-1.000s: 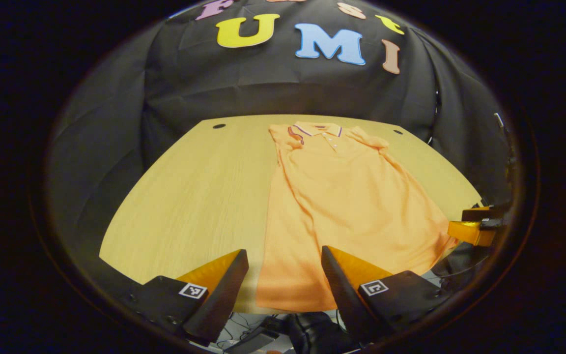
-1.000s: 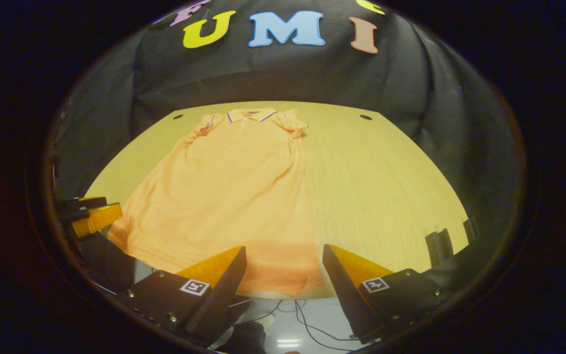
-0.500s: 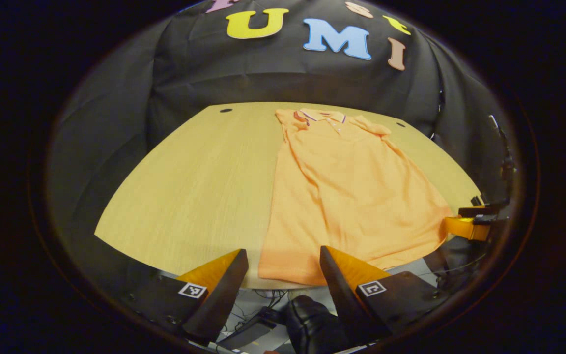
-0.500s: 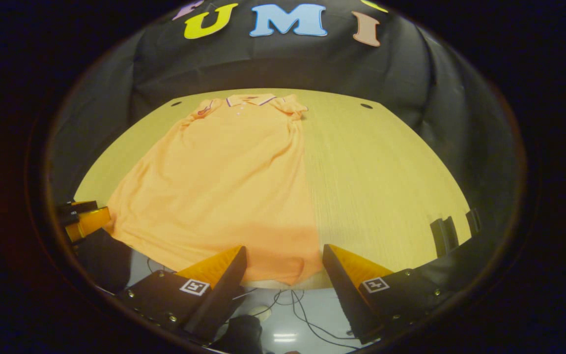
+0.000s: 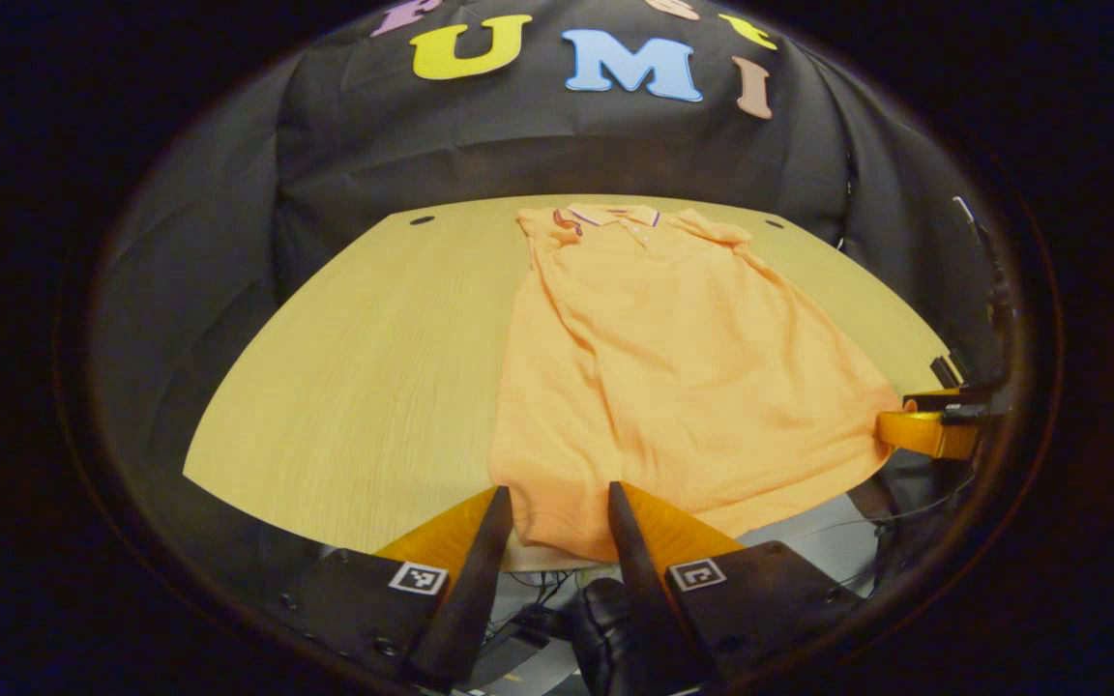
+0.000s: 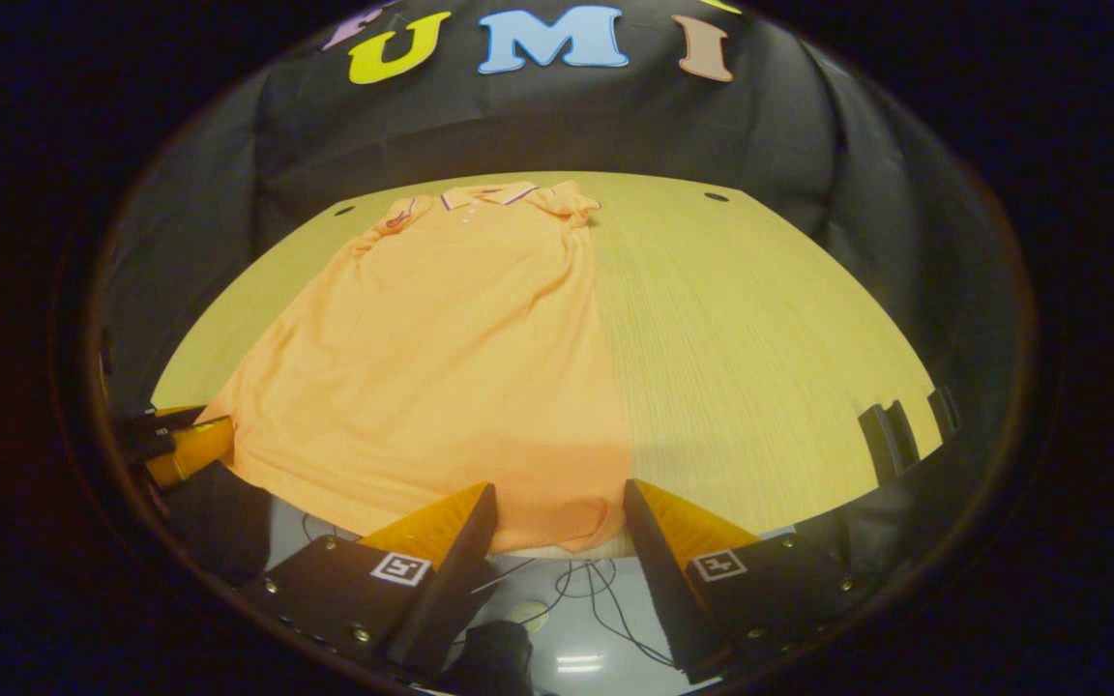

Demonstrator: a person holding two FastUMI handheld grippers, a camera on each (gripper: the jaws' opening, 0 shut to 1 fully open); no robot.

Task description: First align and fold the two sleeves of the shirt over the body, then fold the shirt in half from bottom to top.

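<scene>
An orange polo shirt lies flat on the wooden table, collar at the far end and both sleeves folded in over the body. My left gripper sits at the near hem's left corner, fingers partly closed, with the cloth edge in the gap between them. In the right gripper view the shirt reaches the table's front edge. My right gripper is open around the hem's right corner. Each view catches the other gripper at the hem's far side: the right gripper and the left gripper.
The hem lies at the table's front edge, with floor and cables below it. Two small holes mark the far corners. Black clamps stick up at the right edge. Bare wood flanks the shirt on both sides.
Both grippers have come in to the near hem. The left gripper's fingers have narrowed clearly around the hem corner. The right gripper's gap has narrowed a little.
</scene>
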